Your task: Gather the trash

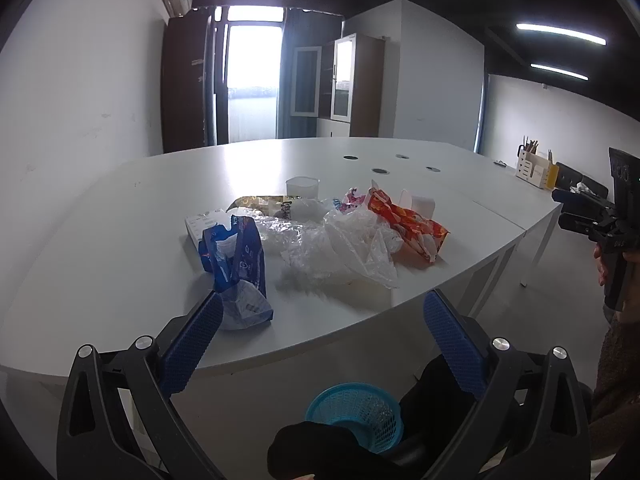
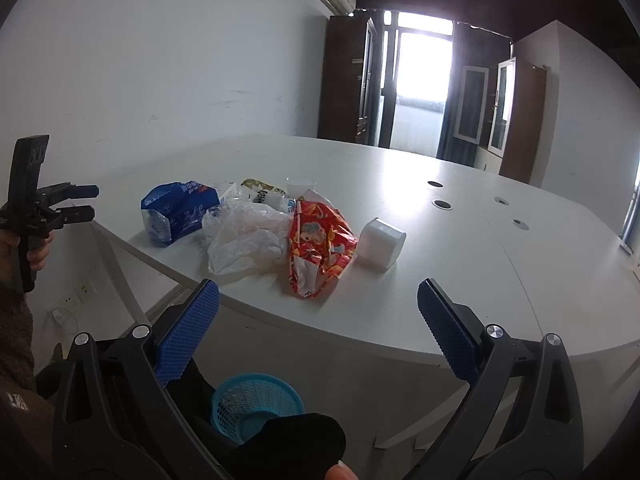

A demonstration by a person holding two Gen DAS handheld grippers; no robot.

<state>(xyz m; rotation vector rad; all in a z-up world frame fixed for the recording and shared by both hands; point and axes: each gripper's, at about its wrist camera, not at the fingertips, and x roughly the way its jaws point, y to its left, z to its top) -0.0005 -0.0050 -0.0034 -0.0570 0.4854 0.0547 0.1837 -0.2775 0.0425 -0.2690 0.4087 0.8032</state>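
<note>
A crumpled blue plastic snack bag (image 1: 236,264) lies at the white table's (image 1: 120,240) near edge, long axis running away from the left gripper (image 1: 322,320), which hovers just before it, jaws spread and empty. The right gripper (image 2: 318,308), also spread, faces the red-orange wrapper (image 2: 318,240); a blue mesh basket (image 1: 356,414) waits below.

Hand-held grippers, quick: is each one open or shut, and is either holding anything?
Left hand-held gripper: open, holding nothing.
Right hand-held gripper: open, holding nothing.
</note>
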